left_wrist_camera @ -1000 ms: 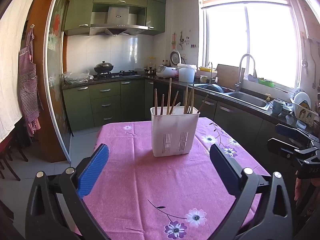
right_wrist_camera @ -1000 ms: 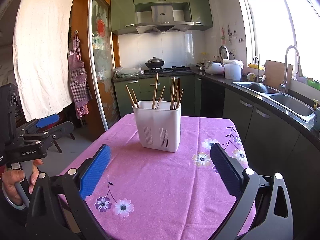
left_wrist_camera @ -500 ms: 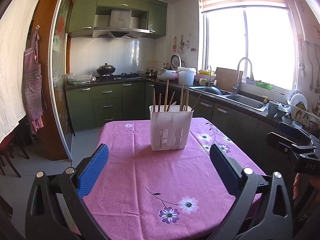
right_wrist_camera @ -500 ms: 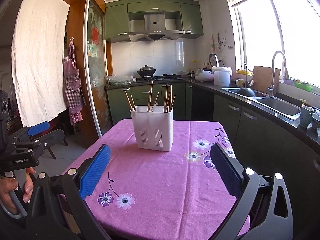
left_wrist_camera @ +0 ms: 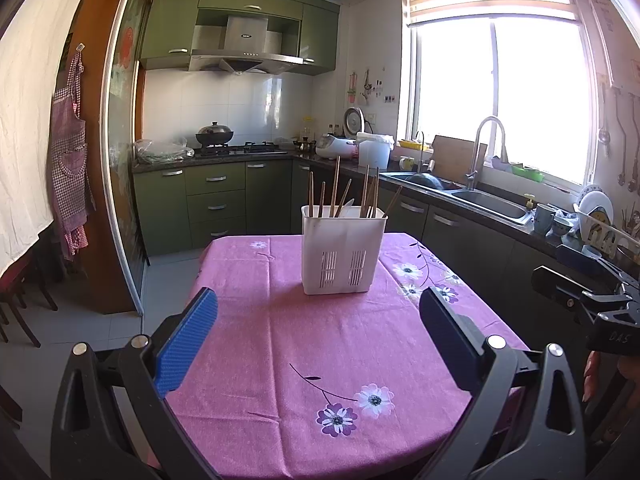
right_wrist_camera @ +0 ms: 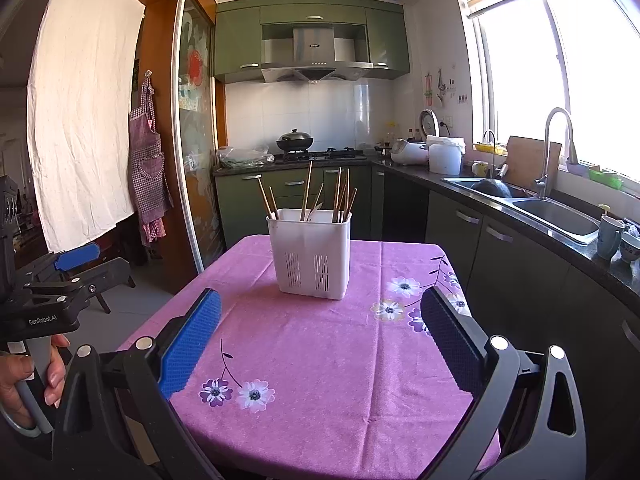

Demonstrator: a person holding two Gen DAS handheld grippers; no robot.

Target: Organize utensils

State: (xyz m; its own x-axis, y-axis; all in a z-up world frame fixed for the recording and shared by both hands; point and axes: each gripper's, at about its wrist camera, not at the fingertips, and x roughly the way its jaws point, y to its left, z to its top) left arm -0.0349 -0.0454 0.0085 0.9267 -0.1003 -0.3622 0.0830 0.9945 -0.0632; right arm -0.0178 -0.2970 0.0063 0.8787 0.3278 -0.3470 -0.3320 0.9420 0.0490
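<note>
A white slotted utensil holder (left_wrist_camera: 342,252) stands upright on the pink flowered tablecloth (left_wrist_camera: 320,344), with several wooden chopsticks (left_wrist_camera: 335,186) and a white spoon sticking out. It also shows in the right wrist view (right_wrist_camera: 311,254). My left gripper (left_wrist_camera: 318,328) is open and empty, held well back from the holder over the table's near edge. My right gripper (right_wrist_camera: 320,332) is open and empty, also well back from the holder. Each gripper shows at the side of the other's view, the right gripper at right (left_wrist_camera: 580,288) and the left gripper at left (right_wrist_camera: 76,268).
The table (right_wrist_camera: 360,420) stands in a green kitchen. A counter with a sink (right_wrist_camera: 556,212) and mugs runs along the right. A stove with a wok (left_wrist_camera: 214,136) is at the back. A chair (left_wrist_camera: 16,300) and an apron (left_wrist_camera: 72,160) are at the left.
Both grippers have drawn back and up from the utensil holder, which looks smaller and farther now. Both stay open and empty.
</note>
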